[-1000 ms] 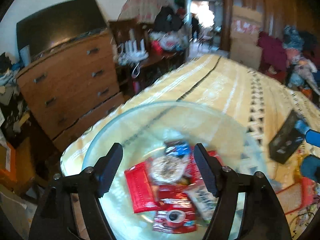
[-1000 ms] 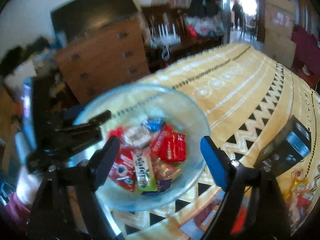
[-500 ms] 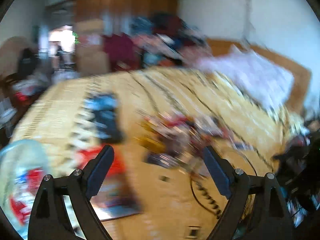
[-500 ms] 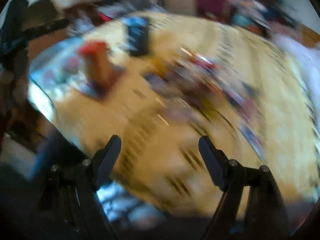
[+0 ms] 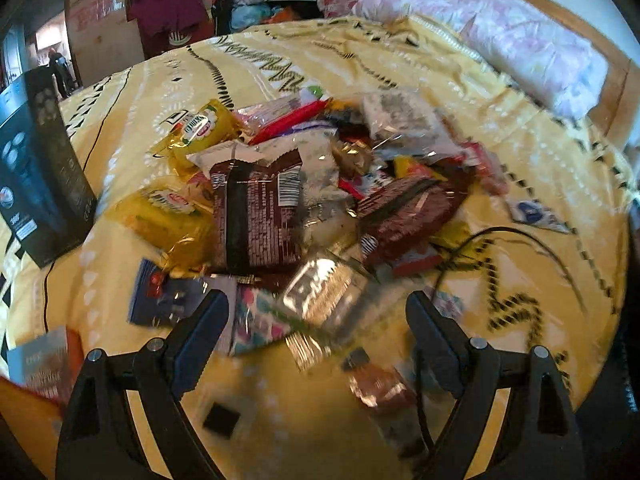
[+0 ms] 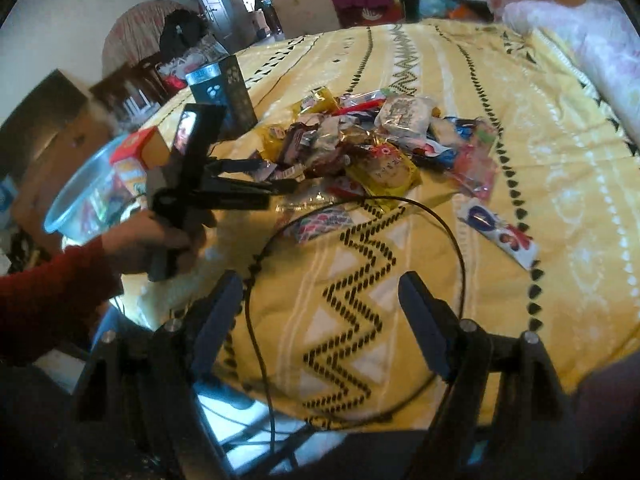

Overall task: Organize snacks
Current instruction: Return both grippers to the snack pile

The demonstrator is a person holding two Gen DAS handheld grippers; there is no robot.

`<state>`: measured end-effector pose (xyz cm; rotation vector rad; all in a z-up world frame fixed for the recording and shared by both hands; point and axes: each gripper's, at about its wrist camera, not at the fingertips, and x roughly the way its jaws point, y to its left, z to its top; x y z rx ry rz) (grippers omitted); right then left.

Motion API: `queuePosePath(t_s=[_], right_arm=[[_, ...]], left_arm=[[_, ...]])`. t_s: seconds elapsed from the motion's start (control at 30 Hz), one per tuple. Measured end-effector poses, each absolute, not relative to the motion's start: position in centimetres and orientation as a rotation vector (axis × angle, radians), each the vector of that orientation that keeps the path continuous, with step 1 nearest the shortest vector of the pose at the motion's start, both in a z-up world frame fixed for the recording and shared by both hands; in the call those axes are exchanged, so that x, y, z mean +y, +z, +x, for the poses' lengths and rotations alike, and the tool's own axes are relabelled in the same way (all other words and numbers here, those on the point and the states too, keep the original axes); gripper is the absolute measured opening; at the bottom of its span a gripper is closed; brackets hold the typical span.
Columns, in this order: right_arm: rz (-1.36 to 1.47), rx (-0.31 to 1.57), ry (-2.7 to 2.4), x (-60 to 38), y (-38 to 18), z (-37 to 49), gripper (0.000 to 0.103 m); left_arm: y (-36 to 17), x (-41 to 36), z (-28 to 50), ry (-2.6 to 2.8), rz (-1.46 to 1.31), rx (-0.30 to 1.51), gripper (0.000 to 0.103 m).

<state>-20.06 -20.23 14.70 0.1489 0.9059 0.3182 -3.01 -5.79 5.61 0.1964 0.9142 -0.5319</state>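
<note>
We see a loose pile of snacks [image 5: 320, 184] heaped mid-bed on the yellow bedspread [image 5: 500, 128]: yellow packets [image 5: 168, 220] at its left, a brown wrapper [image 5: 256, 216] lying barcode-up, and a clear bowl [image 6: 80, 204] holding more at the bed's far left.

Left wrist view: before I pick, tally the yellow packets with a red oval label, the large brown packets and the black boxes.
yellow packets with a red oval label: 2
large brown packets: 2
black box: 1
Total: 5
</note>
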Motion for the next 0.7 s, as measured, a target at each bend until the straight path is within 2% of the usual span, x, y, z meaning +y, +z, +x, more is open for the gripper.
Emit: queuePosePath(t_s=[0.07,0.1,0.13,0.17,0.23,0.5,0.7], right_arm=[[0.172,0.903,0.330,-20.6,14.4,-19.2,0.082],[0.181,0.901,0.332,-20.7,14.4,-19.0,0.082],[0.188,0.897,0.333,-20.8,14.4,-18.6,0.082],[0.191,0.890,0.333,-21.0,14.4,-18.2,0.081],[0.193,0.875,0.331,-21.1,14.4,-17.4,0.081],[-0.066,0.895,0.412,-17.9,12.0,-9.5,0.081],[-0.399,1.067,0.575,-14.4,9.5,-0.9,0.081]], left_arm=[[5.0,-6.4,-2.1,-0.508,0.218,0.928,0.084],[4.4,-6.7,-1.8,-0.489,0.230,0.954,0.066],[3.8,-6.6,-1.6,-0.487,0.223,0.988,0.061],[3.6,-6.6,-1.6,-0.483,0.214,0.992,0.060],[4.0,-6.2,-2.5,-0.490,0.213,0.983,0.043],[6.3,-1.5,-8.3,-0.481,0.112,0.997,0.043],[7.1,0.2,-9.5,-0.495,0.027,1.022,0.043]])
